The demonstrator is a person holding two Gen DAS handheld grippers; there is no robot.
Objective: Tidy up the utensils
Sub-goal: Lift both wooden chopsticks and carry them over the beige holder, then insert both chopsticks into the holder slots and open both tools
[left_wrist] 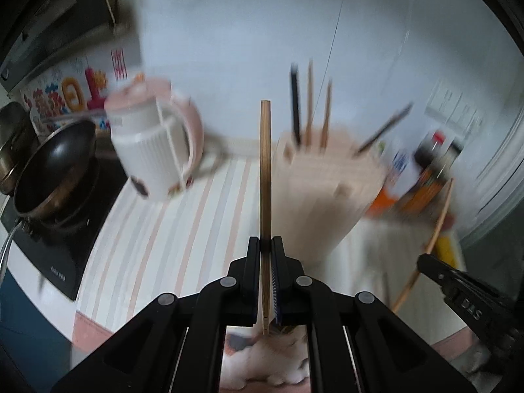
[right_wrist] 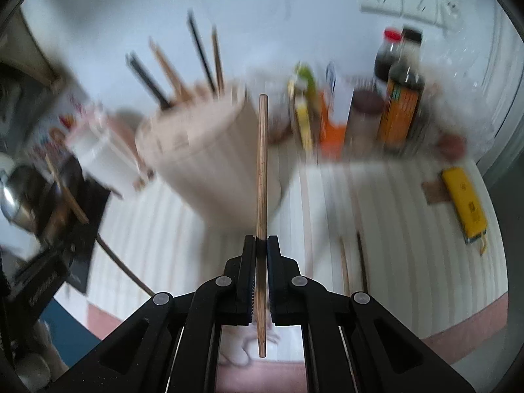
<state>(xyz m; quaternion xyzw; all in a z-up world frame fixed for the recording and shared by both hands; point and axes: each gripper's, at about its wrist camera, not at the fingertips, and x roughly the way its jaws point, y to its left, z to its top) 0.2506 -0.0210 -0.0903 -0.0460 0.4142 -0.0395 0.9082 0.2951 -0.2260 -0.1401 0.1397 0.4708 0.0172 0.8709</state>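
Clenched on a wooden chopstick (left_wrist: 265, 177), the left gripper (left_wrist: 266, 245) holds it so that it runs straight out from between the closed jaws, its blunt end away from the camera. Beyond it a pale ribbed utensil holder (left_wrist: 327, 190) stands on the striped surface (left_wrist: 157, 229), with several dark and wooden chopsticks (left_wrist: 309, 104) sticking up out of it. Left of the holder are a white and pink kettle (left_wrist: 150, 150) and a dark pan (left_wrist: 52, 170) on a cooktop. The right gripper (right_wrist: 261, 245) is likewise clamped on a second wooden chopstick (right_wrist: 262, 170), which points toward the same holder (right_wrist: 209, 157). Two more chopsticks (right_wrist: 352, 268) lie on the surface to its right, blurred; sauce bottles (right_wrist: 401, 98) stand near the wall, and a yellow flat object (right_wrist: 463, 203) lies farther right.
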